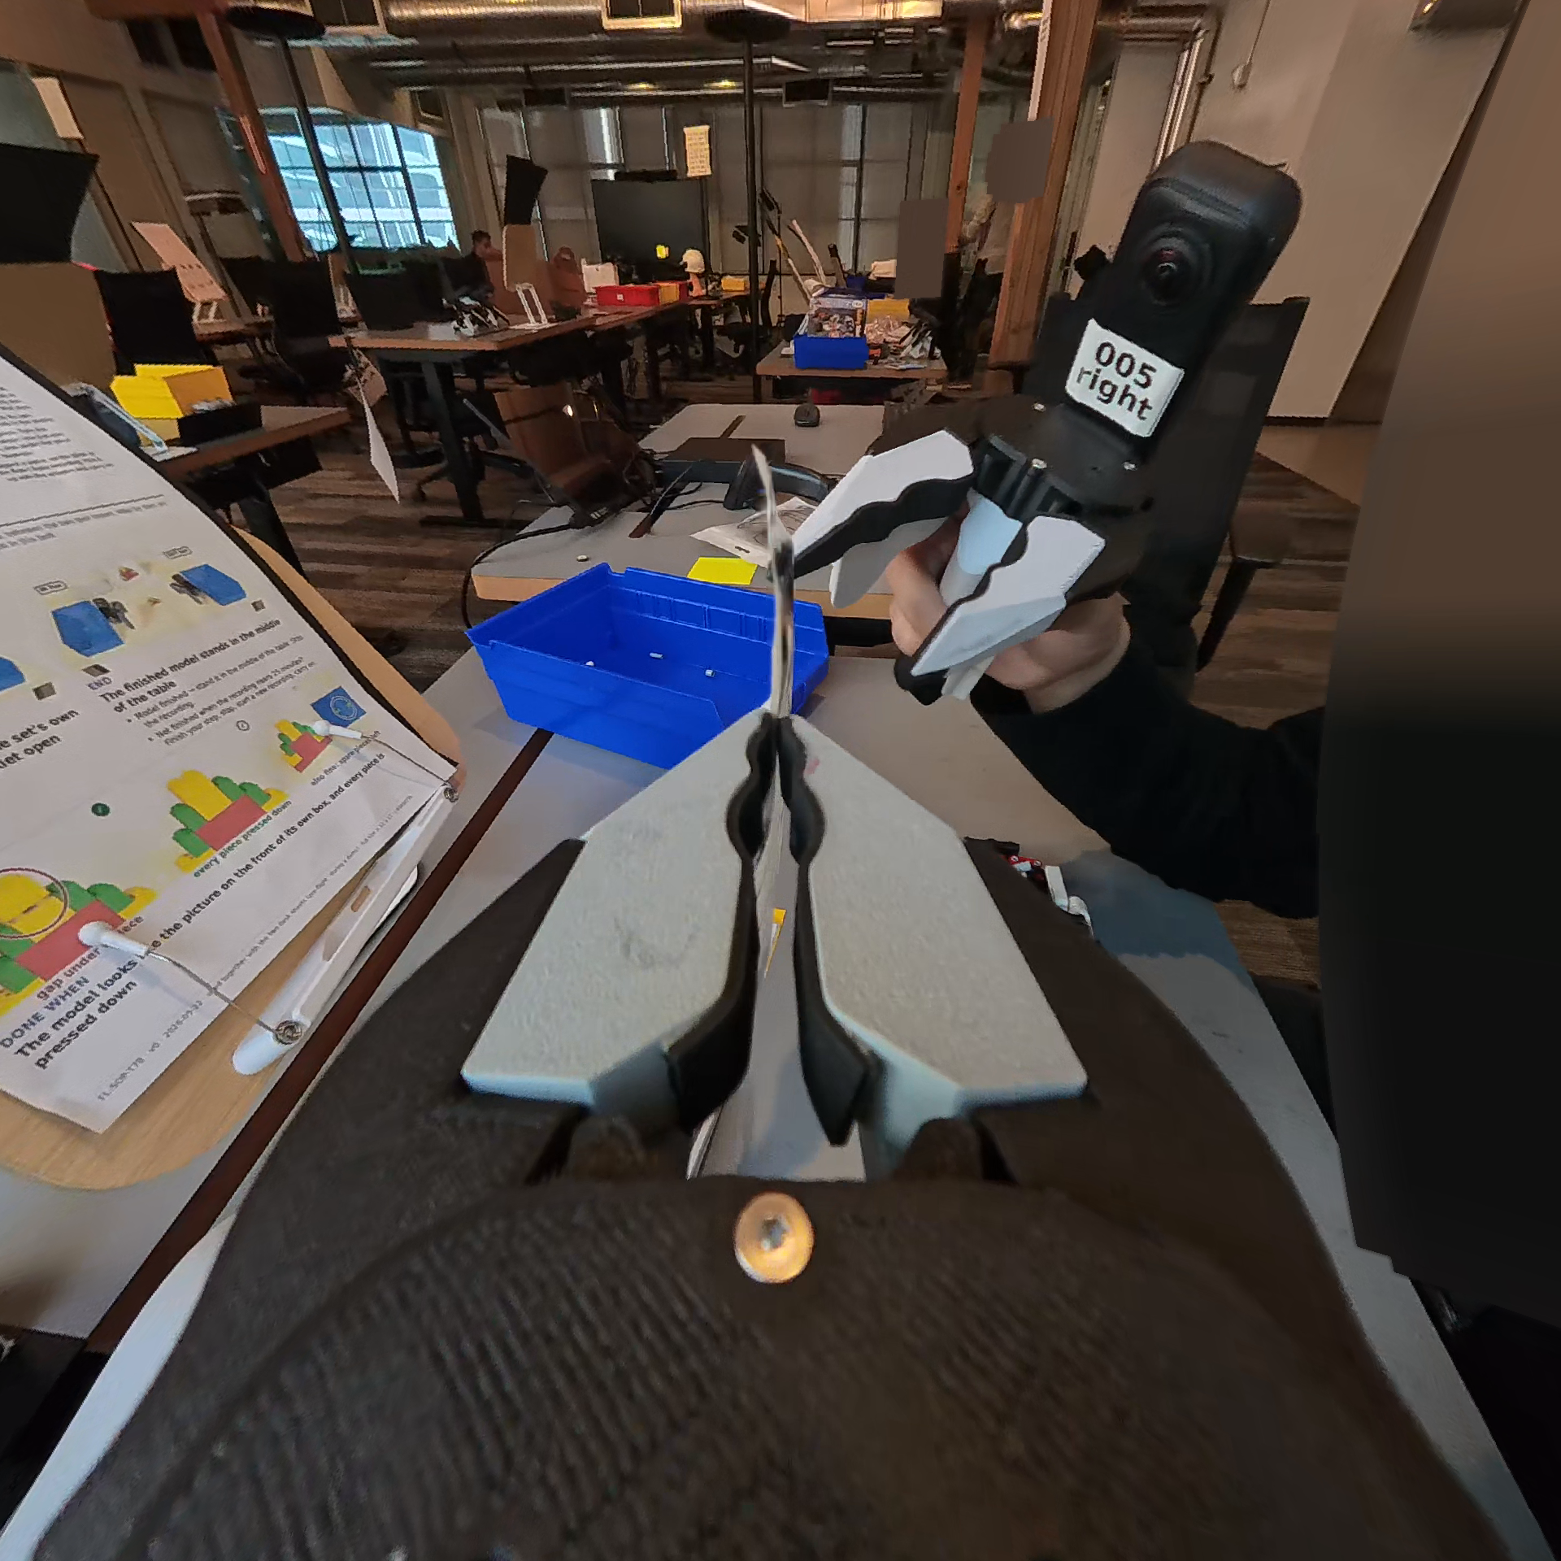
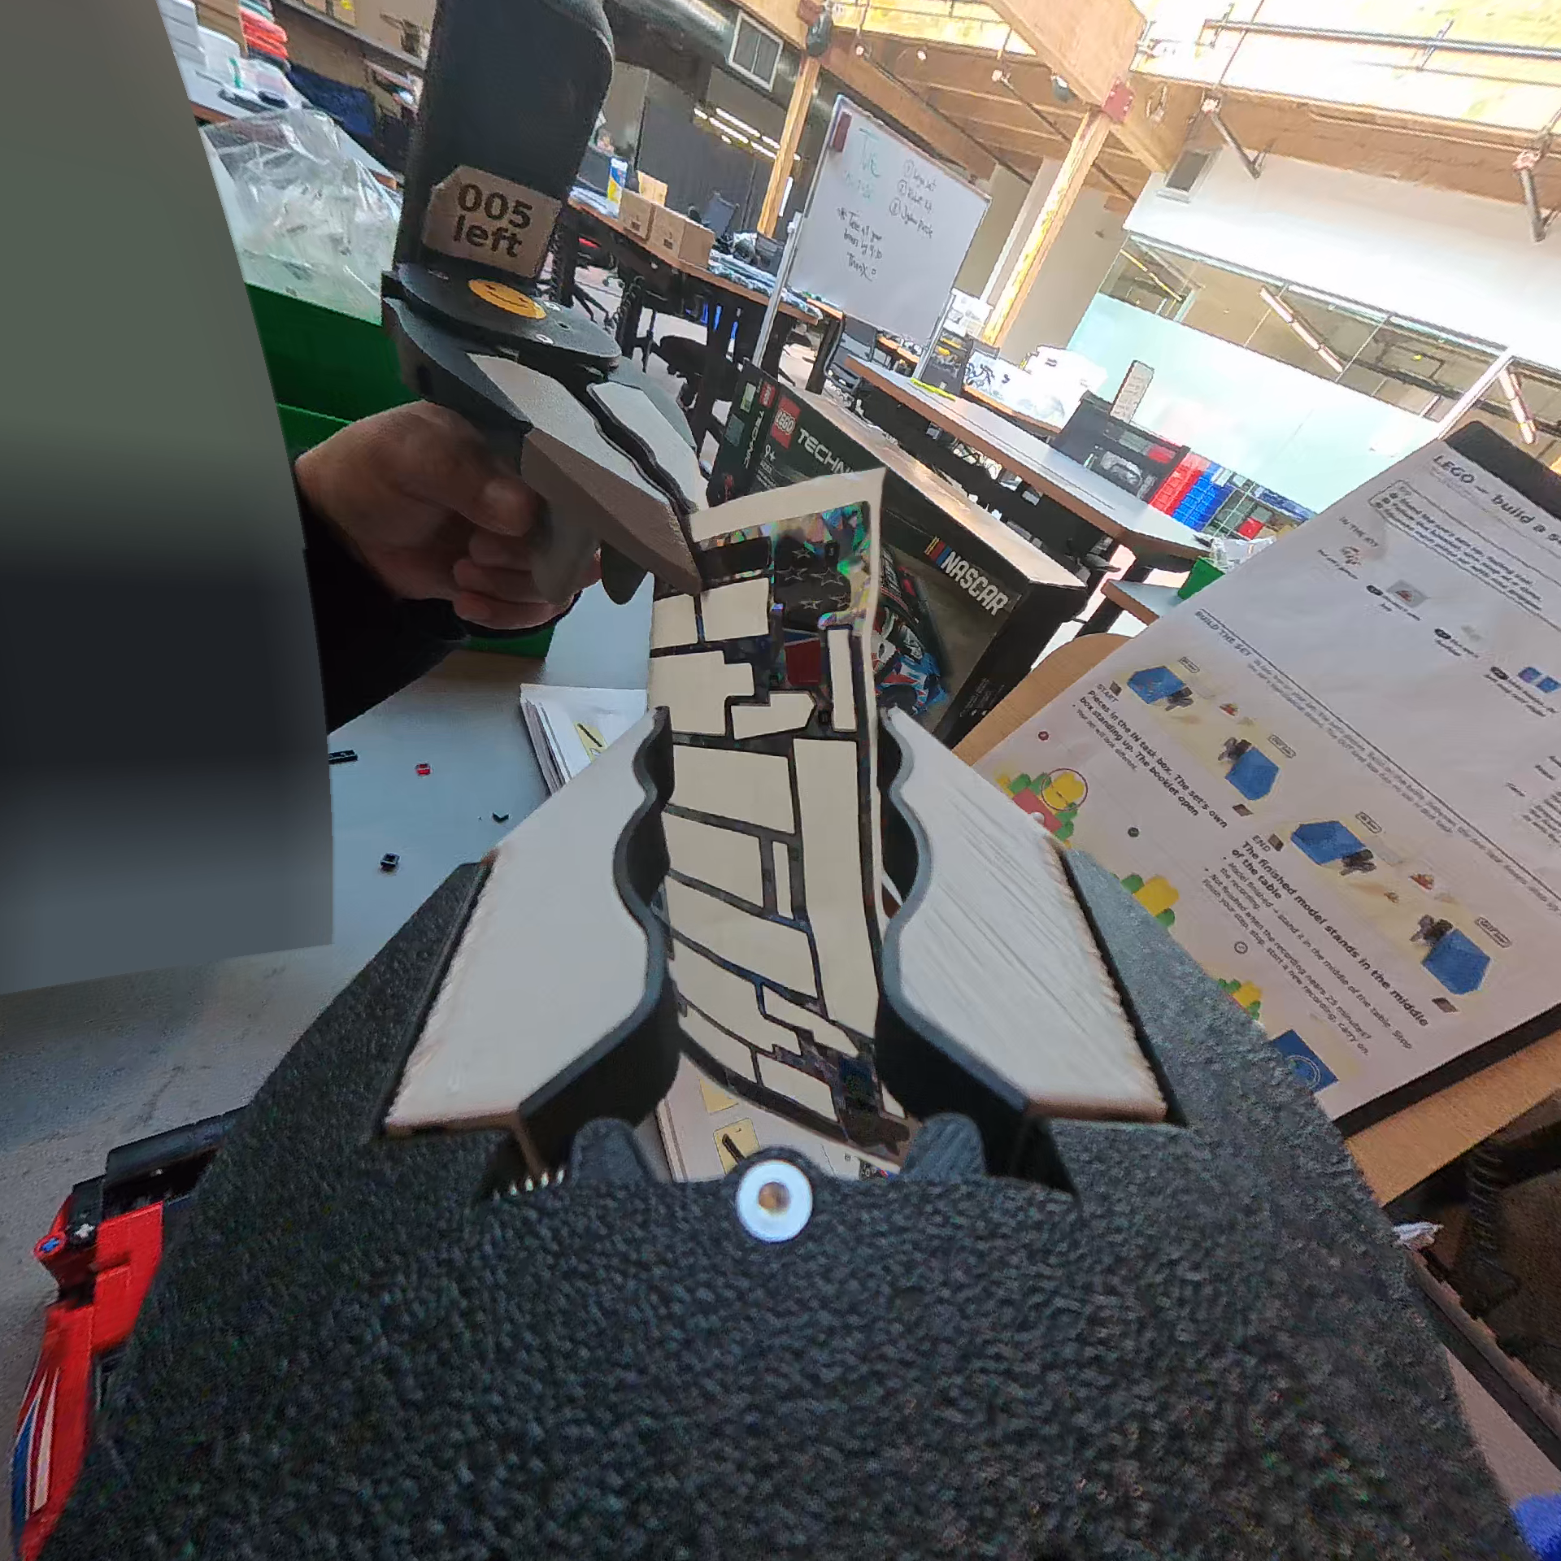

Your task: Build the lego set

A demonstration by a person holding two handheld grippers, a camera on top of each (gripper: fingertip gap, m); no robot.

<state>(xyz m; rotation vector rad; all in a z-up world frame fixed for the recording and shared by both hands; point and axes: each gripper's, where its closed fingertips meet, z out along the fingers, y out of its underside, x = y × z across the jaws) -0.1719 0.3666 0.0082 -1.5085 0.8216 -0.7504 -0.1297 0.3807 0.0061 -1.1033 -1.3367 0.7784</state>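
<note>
The left tongs (image 1: 773,743) are pinched shut on the edge of a sticker sheet (image 2: 760,845), holding it upright in the air above the tabletop (image 2: 439,760). Seen along those tongs the sheet is edge-on, a thin bright sliver; from the other side its face shows plainly, and most of its stickers look already peeled off, leaving pale blank shapes amid the shiny remainder. I judge it is held up like this so the face turns toward the right tongs (image 2: 773,845), which stand open with the sheet between their fingers, not yet touching it as far as I can tell (they seem to be lining up on a sticker still left).

Taking the sheet as the landmark: behind it stands the dark set box (image 2: 971,591), propped upright, probably so its picture can be checked. To the right of the sheet, in the right wrist view, a printed instruction page (image 2: 1351,760) leans on a wooden stand, angled for reading. Below and left of the sheet lie a few tiny loose pieces (image 2: 388,862) on the tabletop, and nearer still, at the lower left corner, part of the red model (image 2: 93,1284) waits, partly hidden by the tongs' body. Beyond the sheet in the left wrist view sits a blue bin (image 1: 642,650), nearly empty.
</note>
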